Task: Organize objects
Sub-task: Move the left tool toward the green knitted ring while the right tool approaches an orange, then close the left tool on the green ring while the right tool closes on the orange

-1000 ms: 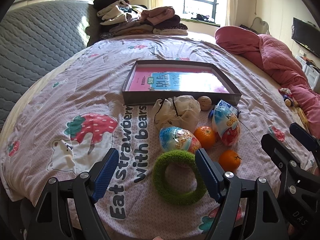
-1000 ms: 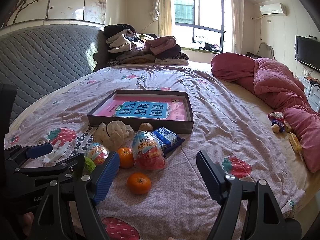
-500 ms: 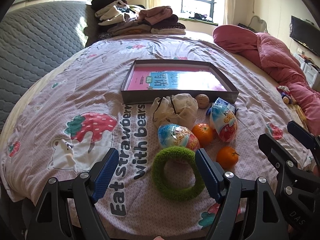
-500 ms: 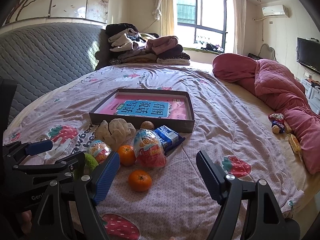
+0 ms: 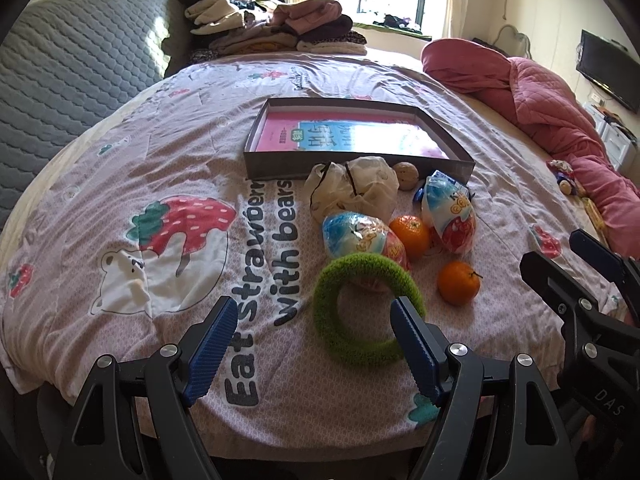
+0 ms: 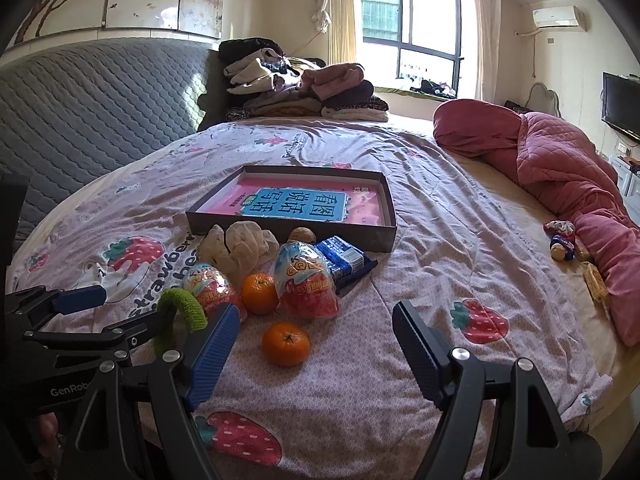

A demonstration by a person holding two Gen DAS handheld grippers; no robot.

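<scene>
Currently, nothing is sorted: ring (image 5: 366, 308), oranges (image 5: 458, 282) and snacks (image 5: 450, 216) lie before the box (image 5: 358, 166). Both my hand-held grippers (image 5: 312, 334) (image 6: 314, 340) gape wide, holding nothing.

A shallow grey box (image 6: 294, 227) holding a pink-and-blue book lay flat at twelve o'clock; below it clustered a cream cloth bag (image 5: 352, 190), two snack packets, two oranges (image 5: 458, 283); a green fuzzy ring (image 5: 366, 314) lay at six o'clock.

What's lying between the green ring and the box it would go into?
The nearer egg-shaped snack pack and the cream cloth bag lie between the green ring and the box.
</scene>
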